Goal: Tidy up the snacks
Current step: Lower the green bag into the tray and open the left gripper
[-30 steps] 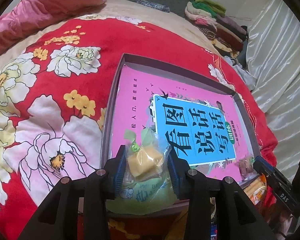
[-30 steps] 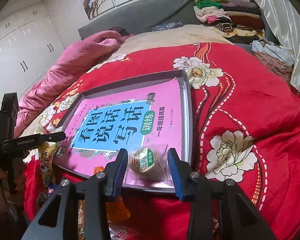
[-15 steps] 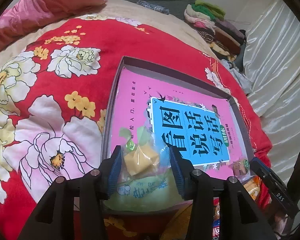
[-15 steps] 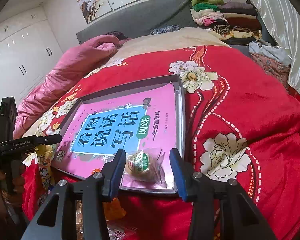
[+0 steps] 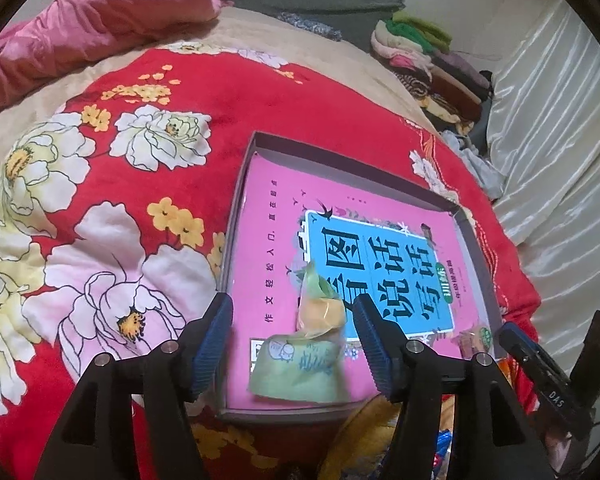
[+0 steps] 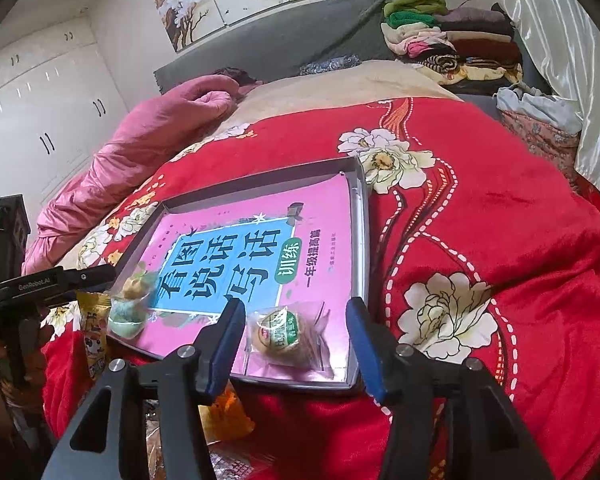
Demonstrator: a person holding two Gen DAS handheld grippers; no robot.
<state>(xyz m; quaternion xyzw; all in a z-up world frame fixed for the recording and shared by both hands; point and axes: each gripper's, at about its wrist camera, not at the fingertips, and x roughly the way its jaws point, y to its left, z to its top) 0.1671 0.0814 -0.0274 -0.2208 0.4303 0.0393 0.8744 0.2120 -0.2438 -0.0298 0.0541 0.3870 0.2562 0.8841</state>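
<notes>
A shallow grey tray (image 5: 474,232) holding a pink and blue book (image 5: 340,248) lies on the red flowered bedspread. A green and yellow snack packet (image 5: 308,356) lies on the book at the tray's near left corner, between the wide-apart fingers of my open left gripper (image 5: 292,320), touching neither. It also shows in the right wrist view (image 6: 130,308). A round pastry in a clear wrapper (image 6: 284,336) lies at the tray's (image 6: 360,216) near right corner, between the fingers of my open right gripper (image 6: 296,316), free of both.
More snack packets (image 6: 94,340) lie below the tray's near edge, at the bed's front. A pink quilt (image 6: 140,140) lies at the far left. Folded clothes (image 6: 440,36) are stacked at the far right beside a white curtain (image 5: 560,120).
Both grippers have opened wide and drawn back a little. The left one has let go of the green and yellow packet, the right one of the wrapped pastry; both snacks now lie in the tray.
</notes>
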